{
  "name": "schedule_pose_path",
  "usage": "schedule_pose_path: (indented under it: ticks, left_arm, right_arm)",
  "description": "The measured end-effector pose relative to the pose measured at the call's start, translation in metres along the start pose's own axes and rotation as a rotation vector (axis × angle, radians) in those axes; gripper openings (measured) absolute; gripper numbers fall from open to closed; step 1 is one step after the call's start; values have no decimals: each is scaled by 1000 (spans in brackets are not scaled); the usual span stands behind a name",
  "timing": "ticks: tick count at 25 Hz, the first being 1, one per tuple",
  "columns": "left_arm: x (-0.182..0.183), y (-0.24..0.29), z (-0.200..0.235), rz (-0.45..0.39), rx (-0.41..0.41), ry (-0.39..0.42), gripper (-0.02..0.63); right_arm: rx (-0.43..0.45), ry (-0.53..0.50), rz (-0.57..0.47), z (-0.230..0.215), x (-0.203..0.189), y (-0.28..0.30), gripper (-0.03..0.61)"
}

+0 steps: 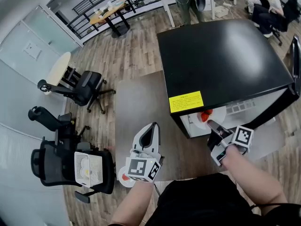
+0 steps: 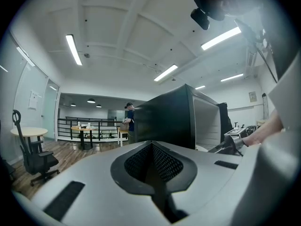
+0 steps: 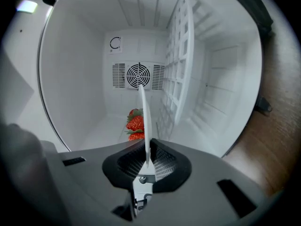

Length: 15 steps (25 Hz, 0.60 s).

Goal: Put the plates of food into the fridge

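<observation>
1. The black fridge (image 1: 221, 60) stood at 1 o'clock in the head view. Its white inside opened toward the person, and a yellow sticker (image 1: 186, 101) sat on its top near the front edge.
2. The right gripper (image 1: 211, 125), at 4 o'clock, reached into the fridge's mouth.
3. In the right gripper view the jaws of the right gripper (image 3: 145, 161) were almost fully closed, pinching the rim of a white plate (image 3: 145, 121), which showed edge-on as a thin line.
4. Strawberries (image 3: 135, 124) lay on the plate at 11 o'clock from the jaws, inside the fridge.
5. A fan (image 3: 139, 75) sat in the back wall at 12 o'clock and a white rack (image 3: 181, 69) at 1 o'clock.
6. The left gripper (image 1: 151, 128) hung over the worktop (image 1: 141, 102) at 6 o'clock in the head view.
7. In its own view the jaws of the left gripper (image 2: 153, 166) were together with nothing between them.
8. A second plate (image 1: 123, 177) with something red on it showed at 7 o'clock, partly hidden behind the left gripper's cube.
</observation>
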<state>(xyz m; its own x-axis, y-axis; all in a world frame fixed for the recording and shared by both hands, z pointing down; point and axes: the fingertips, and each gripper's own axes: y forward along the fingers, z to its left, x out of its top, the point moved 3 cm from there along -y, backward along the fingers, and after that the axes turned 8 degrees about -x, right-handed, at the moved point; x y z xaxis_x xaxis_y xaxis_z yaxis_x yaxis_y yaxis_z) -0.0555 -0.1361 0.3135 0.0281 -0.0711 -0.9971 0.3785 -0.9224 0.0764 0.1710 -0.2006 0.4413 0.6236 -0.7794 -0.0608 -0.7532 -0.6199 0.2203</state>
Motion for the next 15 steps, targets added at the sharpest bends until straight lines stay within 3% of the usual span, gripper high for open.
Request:
schedule_pose_path:
  ticks: [15]
  left_arm:
    - [-8,11,26,40,55,-22,5]
  right_arm:
    - [-49,63,-18,-1,21,42,26]
